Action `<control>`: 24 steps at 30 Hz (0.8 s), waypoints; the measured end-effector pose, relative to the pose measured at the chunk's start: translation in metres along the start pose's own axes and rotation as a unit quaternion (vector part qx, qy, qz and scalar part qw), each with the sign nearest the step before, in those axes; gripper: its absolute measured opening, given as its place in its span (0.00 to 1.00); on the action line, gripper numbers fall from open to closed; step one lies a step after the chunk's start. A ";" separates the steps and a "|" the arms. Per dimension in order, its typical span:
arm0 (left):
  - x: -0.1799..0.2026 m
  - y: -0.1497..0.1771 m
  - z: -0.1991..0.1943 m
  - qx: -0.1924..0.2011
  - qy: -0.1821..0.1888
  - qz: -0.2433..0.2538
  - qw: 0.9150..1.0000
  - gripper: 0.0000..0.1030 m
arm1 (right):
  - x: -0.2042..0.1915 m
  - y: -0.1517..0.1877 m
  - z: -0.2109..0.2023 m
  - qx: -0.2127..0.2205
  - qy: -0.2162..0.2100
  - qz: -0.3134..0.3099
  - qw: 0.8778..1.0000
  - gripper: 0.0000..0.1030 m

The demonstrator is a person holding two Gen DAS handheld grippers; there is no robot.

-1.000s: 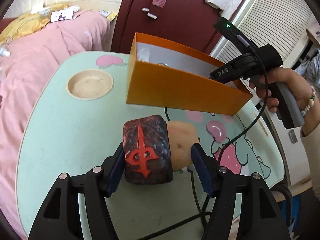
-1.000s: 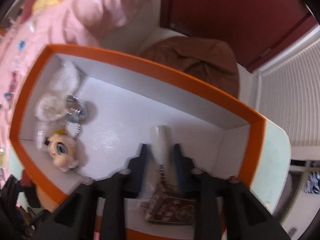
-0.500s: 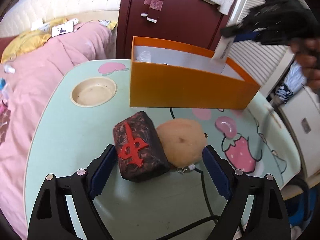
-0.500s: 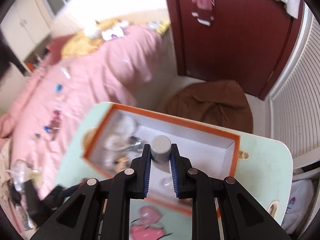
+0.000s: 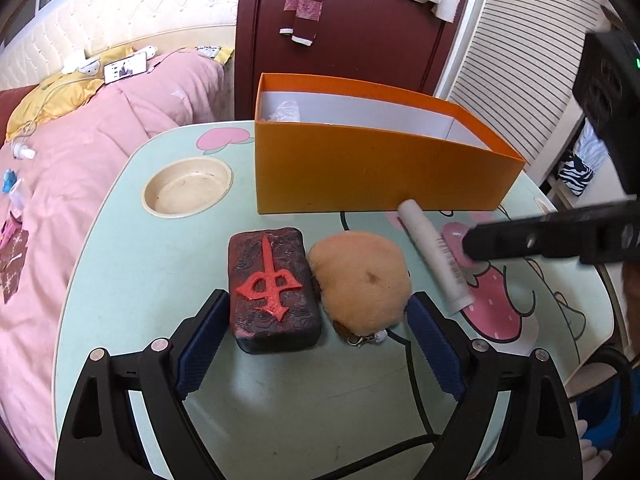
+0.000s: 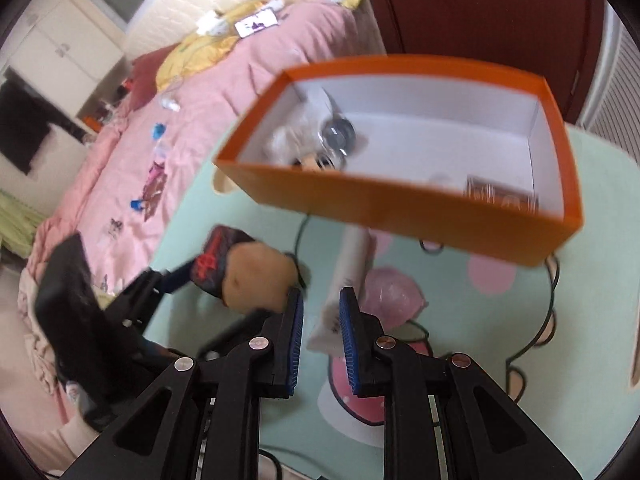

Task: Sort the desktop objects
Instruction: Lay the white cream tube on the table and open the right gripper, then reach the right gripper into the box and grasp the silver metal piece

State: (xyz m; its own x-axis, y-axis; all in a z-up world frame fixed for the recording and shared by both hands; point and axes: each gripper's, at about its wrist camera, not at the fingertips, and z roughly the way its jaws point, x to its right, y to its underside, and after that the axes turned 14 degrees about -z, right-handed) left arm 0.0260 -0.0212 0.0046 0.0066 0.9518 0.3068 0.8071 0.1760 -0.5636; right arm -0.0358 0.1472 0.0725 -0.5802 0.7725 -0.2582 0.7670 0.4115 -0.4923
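My right claw (image 6: 320, 334), narrowly parted and empty, straddles the near end of the white tube (image 6: 348, 272); its long axis runs up-frame toward the orange box (image 6: 400, 208) (left claw is farther).

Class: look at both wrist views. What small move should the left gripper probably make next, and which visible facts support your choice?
Probably close the left gripper on the dark block. It is open, straddling the block and the plush, both still outside the orange box. The right gripper is busy at the white tube.
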 end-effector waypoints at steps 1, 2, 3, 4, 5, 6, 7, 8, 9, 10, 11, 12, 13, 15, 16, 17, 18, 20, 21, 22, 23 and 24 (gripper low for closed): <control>0.001 0.000 0.000 -0.001 0.000 0.001 1.000 0.90 | 0.001 0.002 -0.001 0.002 -0.002 0.001 1.000 0.18; 0.001 0.000 0.001 -0.001 -0.001 0.002 1.000 0.90 | 0.002 0.004 -0.002 0.005 -0.003 0.002 1.000 0.18; 0.001 0.000 0.000 -0.001 -0.001 0.002 1.000 0.90 | 0.003 0.006 -0.002 0.007 -0.005 0.003 1.000 0.18; 0.001 0.000 0.000 -0.001 0.000 0.002 1.000 0.90 | 0.004 0.008 -0.003 0.009 -0.007 0.004 1.000 0.18; 0.001 0.000 -0.001 0.000 0.000 0.001 1.000 0.90 | 0.005 0.011 -0.004 0.011 -0.009 0.005 1.000 0.18; 0.000 0.000 -0.001 -0.001 0.003 -0.002 1.000 0.90 | 0.005 0.013 -0.005 0.014 -0.010 0.006 1.000 0.18; -0.002 0.000 -0.003 -0.002 0.010 -0.008 1.000 0.90 | 0.006 0.015 -0.006 0.016 -0.012 0.007 1.000 0.19; -0.005 -0.001 -0.005 -0.005 0.021 -0.016 1.000 0.90 | 0.007 0.017 -0.007 0.018 -0.014 0.008 1.000 0.24; -0.009 -0.003 -0.007 -0.008 0.034 -0.029 0.999 0.90 | 0.008 0.019 -0.007 0.020 -0.016 0.009 1.000 0.25; -0.011 -0.005 -0.010 -0.007 0.042 -0.038 0.998 0.90 | 0.009 0.021 -0.008 0.023 -0.017 0.010 1.000 0.26; -0.014 -0.006 -0.013 -0.005 0.050 -0.047 0.998 0.90 | 0.010 0.020 -0.012 0.026 -0.018 0.007 0.999 0.26; -0.016 -0.008 -0.017 0.001 0.058 -0.054 0.997 0.90 | 0.010 0.016 -0.018 0.031 -0.019 0.002 0.999 0.26; -0.017 -0.009 -0.022 0.010 0.065 -0.060 0.996 0.90 | 0.011 0.012 -0.021 0.033 -0.019 -0.001 0.999 0.26; -0.019 -0.012 -0.031 0.028 0.078 -0.064 0.995 0.90 | 0.015 0.003 -0.026 0.033 -0.018 -0.004 0.999 0.26; -0.020 -0.013 -0.034 0.035 0.083 -0.066 0.994 0.90 | 0.018 -0.005 -0.026 0.028 -0.017 -0.004 0.999 0.27; -0.020 -0.013 -0.037 0.042 0.088 -0.067 0.993 0.90 | 0.022 -0.014 -0.025 0.022 -0.017 -0.003 1.000 0.30; -0.021 -0.013 -0.038 0.043 0.091 -0.072 0.992 0.90 | 0.024 -0.023 -0.023 0.014 -0.016 -0.001 1.000 0.32; -0.024 -0.013 -0.036 0.043 0.096 -0.084 0.991 0.90 | 0.031 -0.045 -0.014 -0.010 -0.019 0.015 1.000 0.40; -0.025 -0.012 -0.034 0.039 0.097 -0.087 0.991 0.90 | 0.034 -0.059 -0.007 -0.023 -0.022 0.021 0.999 0.40; -0.027 -0.011 -0.030 0.034 0.094 -0.089 0.991 0.90 | 0.036 -0.072 0.001 -0.033 -0.026 0.020 0.999 0.40; -0.028 -0.010 -0.027 0.028 0.090 -0.091 0.991 0.90 | 0.037 -0.083 0.009 -0.041 -0.028 0.017 0.999 0.40; -0.030 -0.009 -0.024 0.025 0.086 -0.091 0.992 0.90 | 0.038 -0.095 0.021 -0.054 -0.032 0.015 0.998 0.40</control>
State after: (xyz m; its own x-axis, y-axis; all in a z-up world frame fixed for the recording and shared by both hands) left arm 0.0328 -0.0572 0.0194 -0.0323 0.8467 0.5311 0.7743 0.3572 -0.5224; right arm -0.1365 0.1275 0.0919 -0.5698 0.7541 -0.3267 0.8079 0.4410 -0.3910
